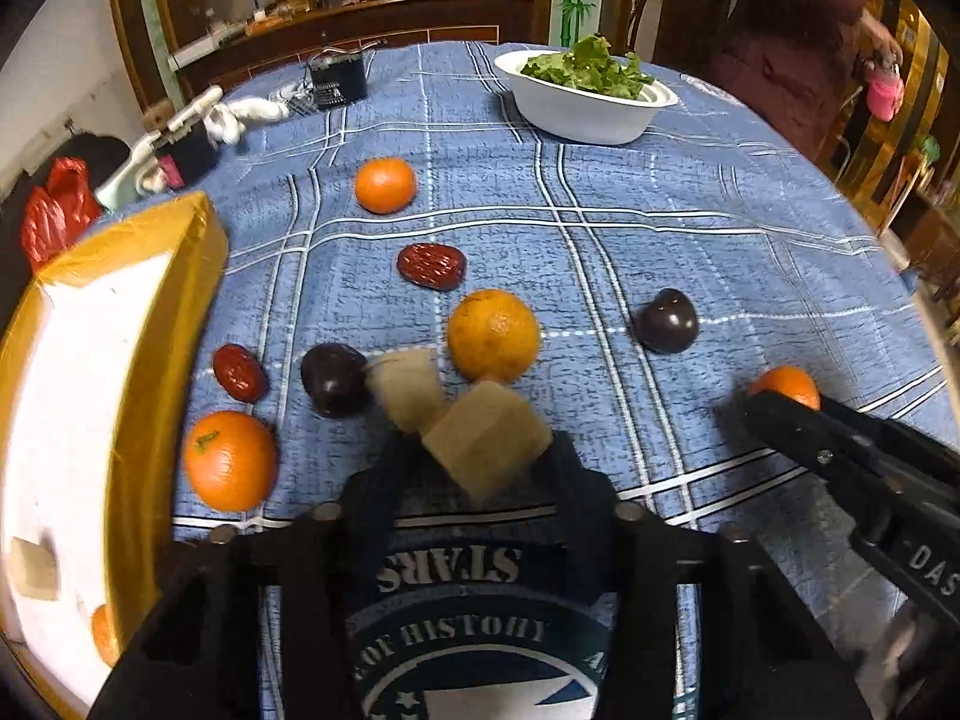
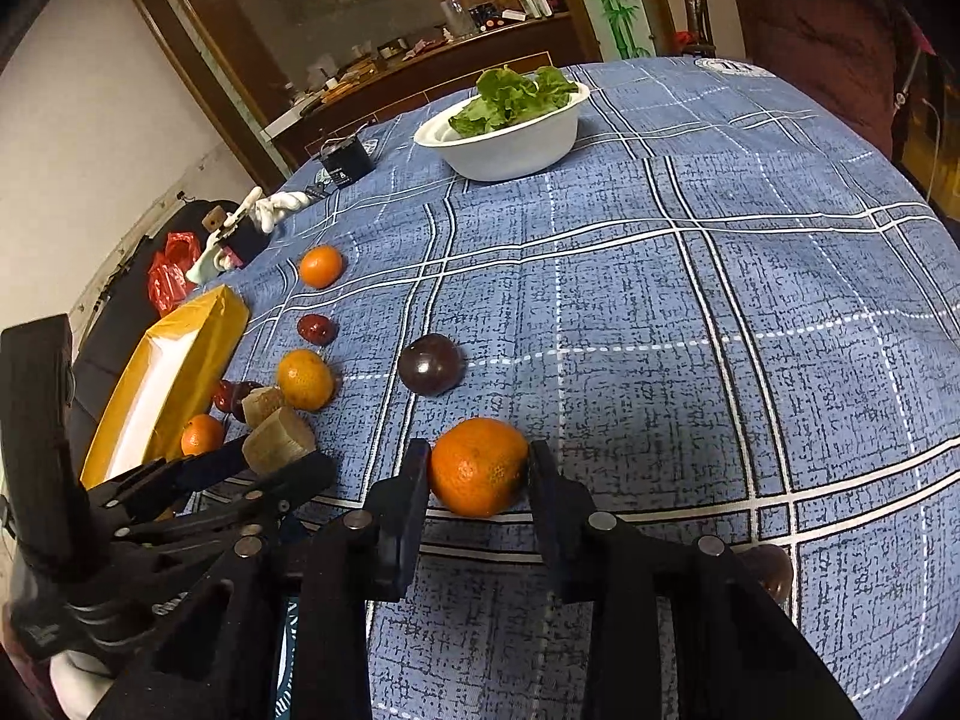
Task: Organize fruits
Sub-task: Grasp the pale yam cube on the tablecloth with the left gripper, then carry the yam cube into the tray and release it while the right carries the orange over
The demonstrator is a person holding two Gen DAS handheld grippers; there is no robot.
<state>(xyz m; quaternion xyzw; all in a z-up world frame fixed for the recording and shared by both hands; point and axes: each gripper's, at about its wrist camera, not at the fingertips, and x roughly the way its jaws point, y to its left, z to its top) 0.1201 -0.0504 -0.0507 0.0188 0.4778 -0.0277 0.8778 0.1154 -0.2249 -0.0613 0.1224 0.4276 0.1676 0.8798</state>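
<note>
Blue plaid cloth covers the surface [image 2: 690,312], and the fruit lies scattered across its left half. Nearest, an orange [image 2: 478,466] sits between the fingers of the right gripper [image 2: 480,480], which pinches it from both sides; it looks to rest on the cloth, not lifted. Because the fruit is round and the fingers meet only its widest part, it could squirt forward or roll out if the lift is quick or tilted.

To its left, the left gripper [image 1: 447,414] has its tan-padded fingers drawn narrow with nothing between them, the tips just beside a dark plum [image 1: 333,380] and a second orange [image 1: 493,335]. A careless advance could nudge either one, sending it rolling into the red date [image 1: 240,373] or toward the table edge.

Farther left stands the yellow-rimmed box [image 1: 204,240], apparently where the fruit goes, with an orange piece already inside at its near end. A third orange [image 1: 230,459] lies right against its wall, so a carried fruit swung low could knock it. Another plum [image 2: 431,363] and a far orange [image 2: 320,266] lie apart.
</note>
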